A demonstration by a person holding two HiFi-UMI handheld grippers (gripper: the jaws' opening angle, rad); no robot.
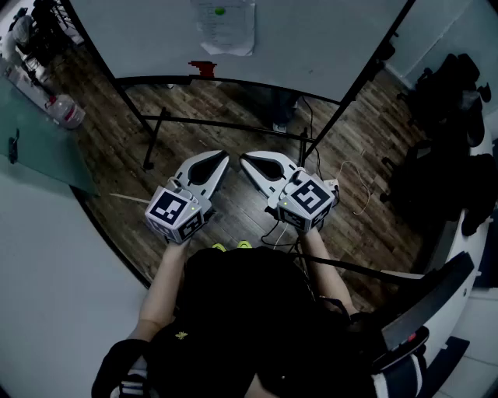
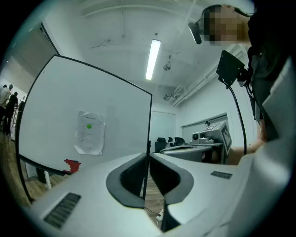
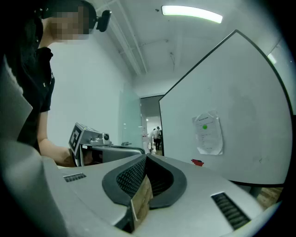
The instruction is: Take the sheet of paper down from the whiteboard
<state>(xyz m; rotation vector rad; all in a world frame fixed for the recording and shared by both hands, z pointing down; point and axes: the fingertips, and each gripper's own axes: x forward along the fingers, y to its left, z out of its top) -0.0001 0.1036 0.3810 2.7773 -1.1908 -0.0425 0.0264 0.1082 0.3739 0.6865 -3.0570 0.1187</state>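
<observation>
The sheet of paper [image 1: 226, 25] hangs on the whiteboard [image 1: 311, 39], pinned by a green round magnet [image 1: 220, 11]. It also shows as the paper [image 2: 90, 132] in the left gripper view and the paper [image 3: 208, 133] in the right gripper view, well ahead of both grippers. My left gripper [image 1: 225, 158] and right gripper [image 1: 243, 159] are held level side by side in front of me, short of the board. The left gripper [image 2: 148, 155] has its jaws together with nothing between them. The right gripper [image 3: 146, 158] is shut too, with a tan strip in the hollow behind its tips.
A red eraser [image 1: 203, 68] sits on the board's lower ledge under the paper. The board's black stand legs [image 1: 156, 140] and loose cables [image 1: 354, 183] lie on the wooden floor. A bottle [image 1: 68, 111] is at the left, dark chairs [image 1: 459, 109] at the right.
</observation>
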